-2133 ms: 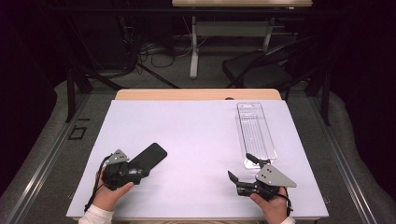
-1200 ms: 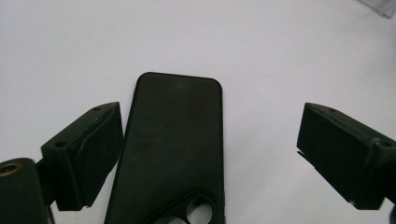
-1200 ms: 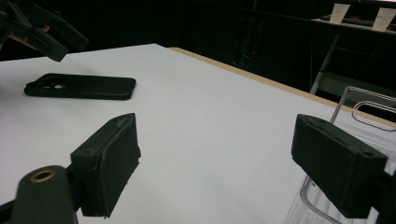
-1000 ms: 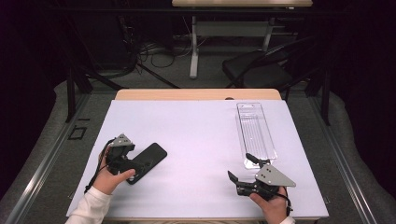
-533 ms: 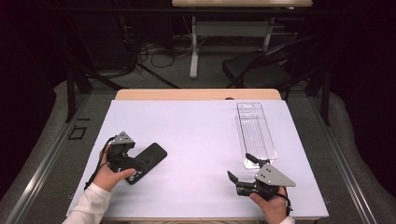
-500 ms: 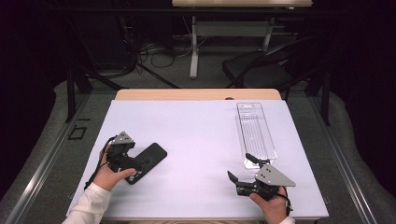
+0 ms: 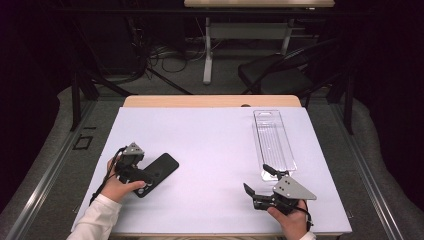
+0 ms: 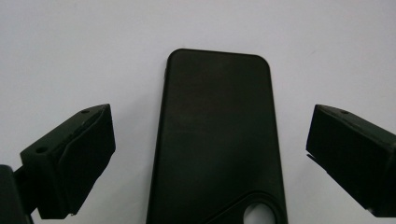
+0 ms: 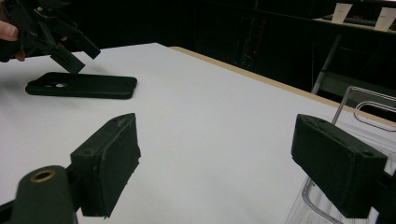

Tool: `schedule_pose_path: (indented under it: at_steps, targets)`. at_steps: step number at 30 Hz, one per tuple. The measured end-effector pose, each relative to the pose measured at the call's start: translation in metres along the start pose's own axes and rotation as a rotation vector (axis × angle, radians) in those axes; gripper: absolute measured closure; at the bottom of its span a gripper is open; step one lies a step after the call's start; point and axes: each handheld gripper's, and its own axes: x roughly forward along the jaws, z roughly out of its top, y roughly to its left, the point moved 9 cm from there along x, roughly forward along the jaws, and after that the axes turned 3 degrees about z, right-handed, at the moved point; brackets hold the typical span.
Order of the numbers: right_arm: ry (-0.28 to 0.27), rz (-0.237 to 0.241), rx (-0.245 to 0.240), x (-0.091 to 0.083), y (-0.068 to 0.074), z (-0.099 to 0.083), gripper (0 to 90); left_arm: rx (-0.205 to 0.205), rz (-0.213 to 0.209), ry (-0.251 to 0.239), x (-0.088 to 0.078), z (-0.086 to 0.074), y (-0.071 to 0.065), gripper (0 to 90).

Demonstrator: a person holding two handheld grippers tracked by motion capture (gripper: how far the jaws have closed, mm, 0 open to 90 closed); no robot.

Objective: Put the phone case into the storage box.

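A black phone case [image 7: 162,167] lies flat on the white table [image 7: 210,135] at the near left, its camera cut-out end toward the person. My left gripper [image 7: 141,178] hangs just over that end. In the left gripper view the case [image 8: 217,135] runs up between the two jaws of the left gripper [image 8: 210,119], which stand wide and clear of its sides, so it is open. My right gripper [image 7: 257,180] rests at the near right, open with nothing between its fingers [image 9: 109,161]. From there I see the case [image 9: 93,86] and the left gripper [image 9: 60,44] farther off.
A clear plastic tray [image 7: 272,142] lies lengthwise at the right, just beyond the right gripper, and its rim [image 9: 359,100] shows in the right gripper view. The table's wooden far edge [image 7: 210,101] shows beyond the white top. A dark chair [image 7: 280,75] stands behind.
The left hand has shifted a little away from the table's front edge and now hovers over the case's near end. The right gripper and the tray have not moved.
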Motion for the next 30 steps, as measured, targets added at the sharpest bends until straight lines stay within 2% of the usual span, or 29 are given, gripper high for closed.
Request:
schedule_pose_path:
  at_steps: [5,19,30]
  targets:
    - [0.0,0.002,-0.002,0.0,0.0,0.0,14.2,0.0,-0.008,0.031,0.003,-0.004,0.0,1.6]
    - [0.001,0.007,0.008,0.001,0.001,-0.001,14.2,0.05,-0.001,0.082,0.019,-0.011,-0.006,1.6]
    - [0.001,0.009,0.004,0.001,0.001,-0.001,14.2,0.063,0.029,0.102,0.025,-0.016,-0.008,1.7]
